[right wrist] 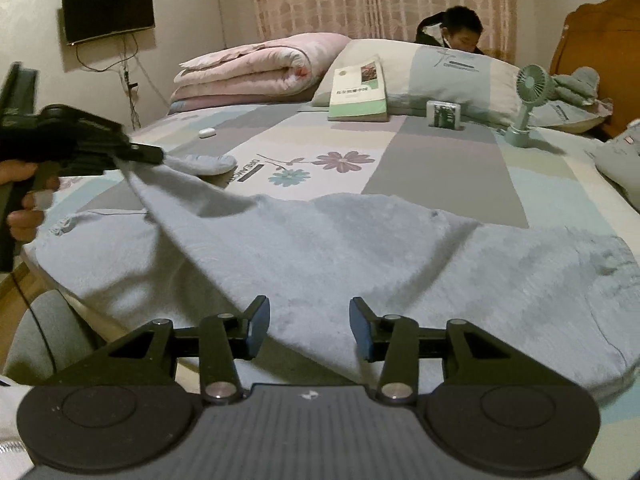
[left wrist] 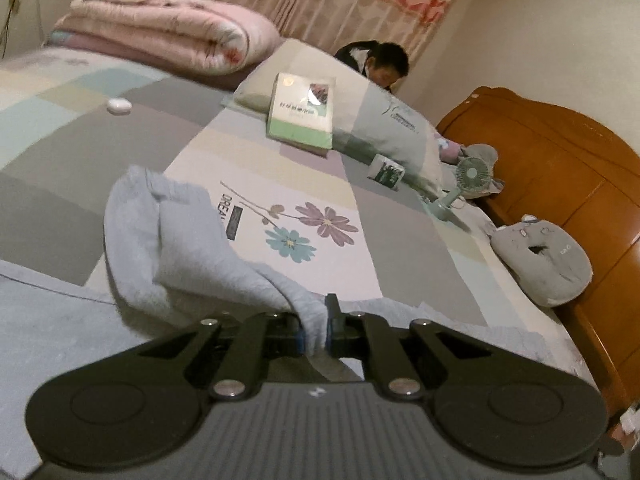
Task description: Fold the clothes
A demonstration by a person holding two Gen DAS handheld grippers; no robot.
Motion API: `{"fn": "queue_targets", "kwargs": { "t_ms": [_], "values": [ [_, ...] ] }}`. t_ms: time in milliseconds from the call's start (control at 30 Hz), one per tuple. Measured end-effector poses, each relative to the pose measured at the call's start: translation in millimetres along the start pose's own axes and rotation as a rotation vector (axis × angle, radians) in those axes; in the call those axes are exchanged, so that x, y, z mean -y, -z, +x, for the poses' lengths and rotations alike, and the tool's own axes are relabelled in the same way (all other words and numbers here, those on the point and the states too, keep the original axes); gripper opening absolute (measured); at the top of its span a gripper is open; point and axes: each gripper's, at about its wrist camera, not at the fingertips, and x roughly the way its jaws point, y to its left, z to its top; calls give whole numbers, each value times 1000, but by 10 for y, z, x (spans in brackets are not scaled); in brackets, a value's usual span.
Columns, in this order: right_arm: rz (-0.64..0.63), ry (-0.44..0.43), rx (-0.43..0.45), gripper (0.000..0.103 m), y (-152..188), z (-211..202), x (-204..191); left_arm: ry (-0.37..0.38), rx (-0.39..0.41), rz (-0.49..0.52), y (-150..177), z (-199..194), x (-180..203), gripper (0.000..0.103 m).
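A pale blue fleece garment lies spread across the near part of the bed. My left gripper is shut on an edge of the pale blue garment, and the cloth hangs in folds from its pads. In the right wrist view the left gripper is raised at the left, held by a hand, with the fabric stretched down from it. My right gripper stands open just above the garment's near side, nothing pinched between its blue pads.
On the patchwork bedsheet lie a green book, a small box, a white case and a green desk fan. A folded pink quilt, pillows and a seated person are beyond. A wooden headboard is at the right.
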Motion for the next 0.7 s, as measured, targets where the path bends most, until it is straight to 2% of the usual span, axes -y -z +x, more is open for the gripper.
{"fn": "queue_targets", "kwargs": {
  "t_ms": [100,267,367,467,567,633,700],
  "values": [
    [18,5,-6,50,60,-68,69,-30,-6,30,117,-113,26,7],
    [118,-24,-30,50,172,-161,264,-113,-82,49,310,-1,-89,7],
    [178,-28,-48,50,243,-189,360,-126,-119,38,364,36,-141,7],
    [227,-59,-64,50,306,-182,427,-86,-97,20,316,-73,-148,7],
    [295,-139,-85,51,351,-101,483,-23,-72,-29,193,-208,-135,7],
    [370,-212,-95,57,402,6,551,12,-58,-49,120,-288,-109,7],
    [447,-269,-102,58,453,113,621,30,-43,-51,85,-346,-76,7]
  ]
}}
